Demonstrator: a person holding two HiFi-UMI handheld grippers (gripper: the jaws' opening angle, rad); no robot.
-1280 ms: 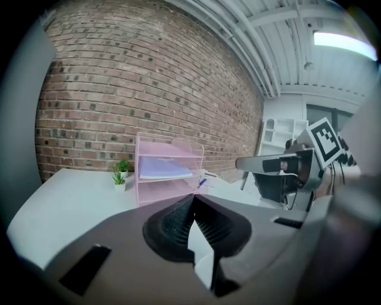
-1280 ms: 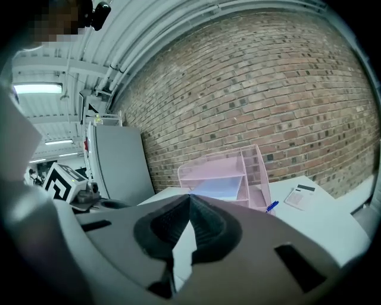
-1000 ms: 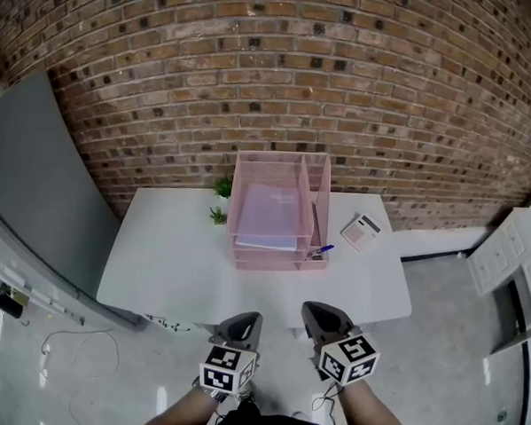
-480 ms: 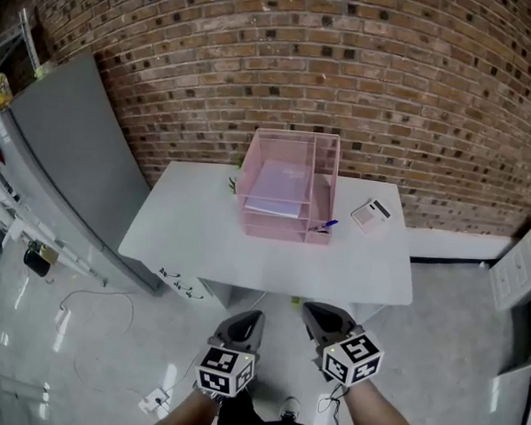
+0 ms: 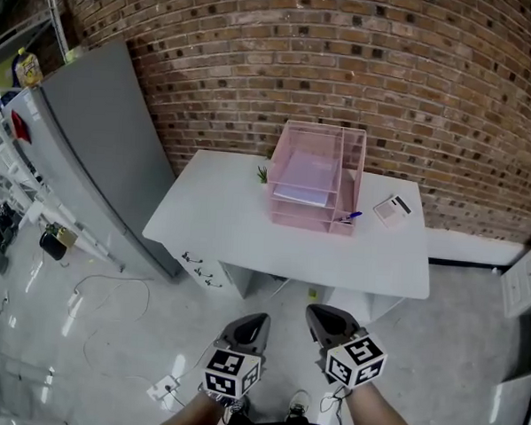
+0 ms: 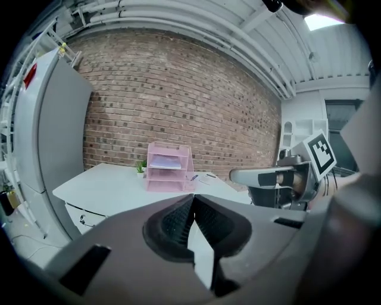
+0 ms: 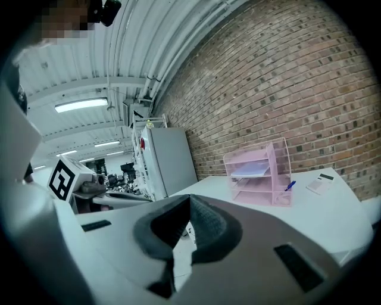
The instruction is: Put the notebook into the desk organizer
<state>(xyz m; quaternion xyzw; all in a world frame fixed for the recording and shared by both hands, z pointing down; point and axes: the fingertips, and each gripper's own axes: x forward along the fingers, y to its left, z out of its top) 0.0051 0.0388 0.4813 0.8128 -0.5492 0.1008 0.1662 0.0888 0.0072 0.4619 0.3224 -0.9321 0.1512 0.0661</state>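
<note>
A pink mesh desk organizer (image 5: 313, 179) stands at the back of a white table (image 5: 238, 232), against the brick wall. A pale lilac notebook (image 5: 305, 177) lies on its upper shelf, and the same notebook (image 6: 164, 161) shows in the left gripper view. Both grippers hang low in front of the person, well short of the table. My left gripper (image 5: 251, 325) is shut with nothing in it. My right gripper (image 5: 322, 320) is shut and empty too. The organizer (image 7: 258, 170) is far off in the right gripper view.
A blue pen (image 5: 351, 216) sticks out at the organizer's right front corner. A calculator (image 5: 393, 208) lies to the right of it and a small green plant (image 5: 263, 173) to the left. A grey cabinet (image 5: 101, 136) stands left of the table. Cables (image 5: 109, 314) lie on the floor.
The table and organizer have drifted right and farther away in the head view, and more floor and the grey cabinet show. Both grippers stay shut and low.
</note>
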